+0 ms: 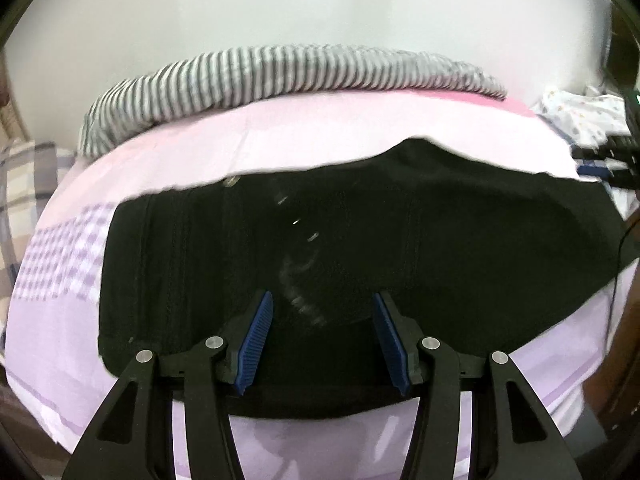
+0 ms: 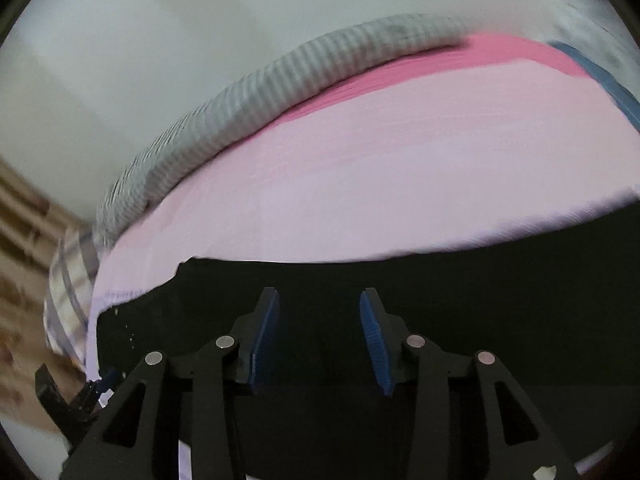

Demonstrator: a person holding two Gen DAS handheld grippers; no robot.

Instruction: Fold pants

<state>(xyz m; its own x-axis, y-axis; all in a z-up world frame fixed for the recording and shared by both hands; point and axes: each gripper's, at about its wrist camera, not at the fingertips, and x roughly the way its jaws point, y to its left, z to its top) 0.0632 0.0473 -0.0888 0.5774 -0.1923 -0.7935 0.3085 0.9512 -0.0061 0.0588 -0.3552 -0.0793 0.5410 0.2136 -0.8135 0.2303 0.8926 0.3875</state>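
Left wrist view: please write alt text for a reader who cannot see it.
Black pants lie spread on a pale pink bed sheet, and the left gripper hovers above them with its blue-padded jaws apart and nothing between them. A grey striped blanket lies bunched along the bed's far edge.

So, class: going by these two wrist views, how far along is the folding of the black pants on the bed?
Done: the black pants lie spread flat on the pink sheet, waist button showing; whether any fold is made is unclear. In hand: nothing. The left gripper and right gripper hang over the cloth with fingers apart, gripping no fabric. Left: taking hold of an edge and folding the pants over.
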